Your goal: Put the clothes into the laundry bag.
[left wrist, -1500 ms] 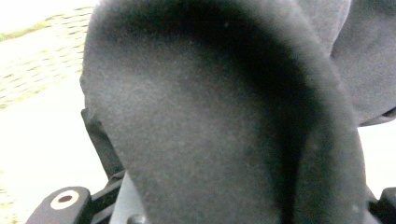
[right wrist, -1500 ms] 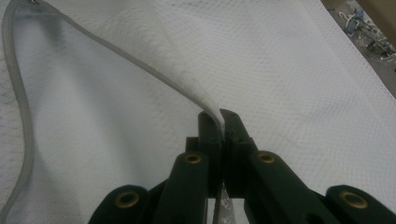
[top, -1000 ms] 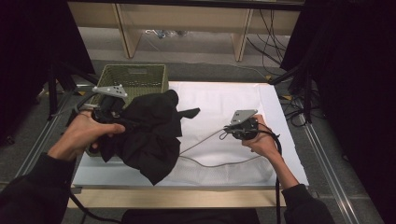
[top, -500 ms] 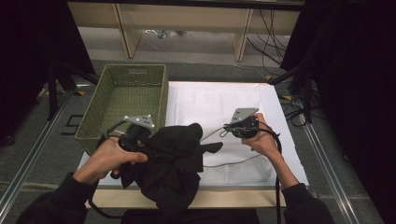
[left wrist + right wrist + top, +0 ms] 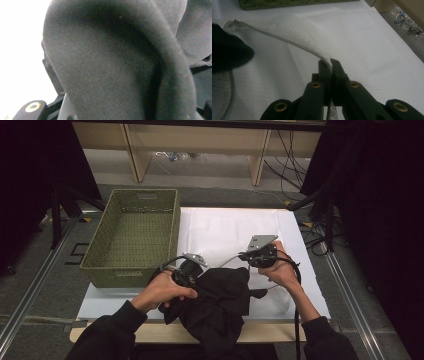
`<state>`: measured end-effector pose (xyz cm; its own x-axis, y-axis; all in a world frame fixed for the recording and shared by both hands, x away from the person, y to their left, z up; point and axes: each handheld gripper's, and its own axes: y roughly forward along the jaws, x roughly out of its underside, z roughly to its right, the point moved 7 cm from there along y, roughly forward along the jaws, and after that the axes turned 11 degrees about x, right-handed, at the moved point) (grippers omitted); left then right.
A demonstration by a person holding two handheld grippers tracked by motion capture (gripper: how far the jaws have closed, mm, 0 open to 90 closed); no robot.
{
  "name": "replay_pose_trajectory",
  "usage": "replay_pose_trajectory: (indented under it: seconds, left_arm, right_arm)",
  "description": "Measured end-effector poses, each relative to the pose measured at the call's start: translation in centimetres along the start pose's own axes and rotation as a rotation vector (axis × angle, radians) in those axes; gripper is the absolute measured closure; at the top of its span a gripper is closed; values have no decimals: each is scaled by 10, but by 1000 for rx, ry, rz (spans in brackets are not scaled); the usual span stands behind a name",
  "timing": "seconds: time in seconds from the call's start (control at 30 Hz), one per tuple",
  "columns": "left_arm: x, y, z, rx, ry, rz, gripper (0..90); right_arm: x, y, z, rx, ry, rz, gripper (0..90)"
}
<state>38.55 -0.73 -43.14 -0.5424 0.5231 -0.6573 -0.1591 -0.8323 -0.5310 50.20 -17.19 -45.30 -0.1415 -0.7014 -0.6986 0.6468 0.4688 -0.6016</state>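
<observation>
On the near edge of the table, the black garment (image 5: pixel 220 305) is lying in a loose heap, partly hanging over the front border, and beside it a white mesh bag (image 5: pixel 235 232) with a grey zipper is spreading flat over the table top (image 5: pixel 107 302). The work seems to be putting the garment into this bag, so each hand is taking one of them.

The left gripper (image 5: pixel 187 270) is pressing into the top left of the heap; in the left gripper view the dark cloth (image 5: pixel 112 65) is covering nearly everything in front of the camera, so it is not possible to tell how far these jaws are standing apart, or if they are really pinching the cloth.

The right gripper (image 5: pixel 331 63) is pinching the zipper edge of the mesh bag (image 5: pixel 294 30); its jaws are almost fully closed, with only the thin layer between them, and they are lifting this edge a little from the table, probably to make the mouth open for the garment.

Behind, at the left, the green woven basket (image 5: pixel 132 237) is standing empty.
</observation>
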Motion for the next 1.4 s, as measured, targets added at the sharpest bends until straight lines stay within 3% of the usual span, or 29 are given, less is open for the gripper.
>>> replay_pose_trajectory:
  seconds: [0.13, 0.17, 0.2, 0.27, 0.37, 0.47, 0.5, 0.53, 0.57, 0.6, 0.63, 0.8, 0.9, 1.0, 1.07, 1.23, 1.4]
  left_arm:
    - [-6, 18, -19, -7, -23, -41, 595]
    - [-6, 23, -23, 0, -32, -32, 591]
    - [-6, 27, -26, -6, -52, -27, 589]
    - [-5, 31, -37, -34, -47, -55, 586]
    - [-7, 34, -41, -16, -69, -63, 582]
    - [-11, 32, -49, -34, -98, -43, 584]
    - [-14, 29, -53, -62, -116, 4, 586]
    - [-14, 26, -55, -80, -120, -5, 588]
    - [-14, 26, -55, -80, -120, -5, 589]
    - [-13, 24, -59, -126, -116, -47, 588]
    - [-15, 25, -60, -148, -95, -51, 586]
    - [-20, 33, -67, -163, -79, -40, 572]
    - [-21, 43, -73, -156, -95, -34, 515]
    - [-23, 49, -71, -144, -91, -22, 531]
    - [-24, 47, -73, -159, -52, -32, 599]
    - [-30, 39, -73, -196, -85, 10, 654]
    - [-42, 30, -70, -240, -78, 60, 649]
  right_arm:
    - [-2, -3, 0, -4, 1, 10, 893]
    - [-3, -4, 1, 1, -2, 16, 894]
    - [-4, -7, 1, 1, 13, 13, 894]
    - [-6, -9, 2, 4, 9, 22, 894]
    - [-7, -10, 0, 3, 1, 24, 894]
    - [-8, -11, 0, 2, -6, 22, 895]
    - [-8, -11, 0, 3, -5, 24, 894]
    - [-8, -11, 0, 4, -4, 24, 895]
    - [-8, -11, 0, 4, -4, 24, 895]
    - [-10, -11, -1, 5, -1, 24, 895]
    - [-11, -11, -1, 6, -4, 28, 895]
    - [-13, -12, -2, 16, -12, 30, 895]
    - [-14, -14, -4, 15, -13, 31, 895]
    - [-15, -14, -4, 20, -27, 35, 895]
    - [-14, -15, -5, 19, -28, 33, 895]
    - [-16, -17, -5, 20, -28, 41, 895]
    - [-19, -20, -3, 25, -28, 57, 895]
